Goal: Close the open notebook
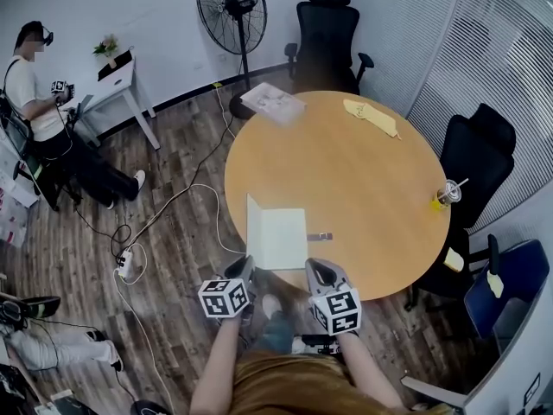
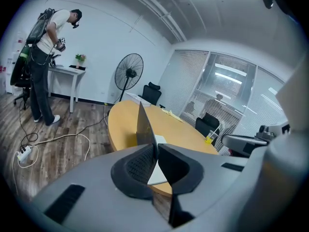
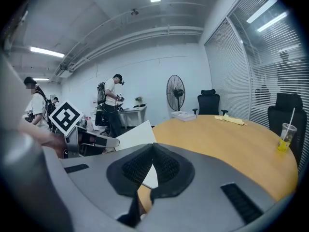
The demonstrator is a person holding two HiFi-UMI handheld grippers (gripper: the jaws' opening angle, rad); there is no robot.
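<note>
Head view: the open notebook (image 1: 278,236) lies at the near edge of the round table (image 1: 371,180), with its left cover standing upright. The left gripper (image 1: 248,268) and the right gripper (image 1: 314,268) are at its near corners.

Left gripper view: the jaws are clamped on the raised cover (image 2: 143,124).

Right gripper view: the jaws meet at the tips. A white page (image 3: 148,175) shows beneath them; whether they pinch it cannot be told.
</note>
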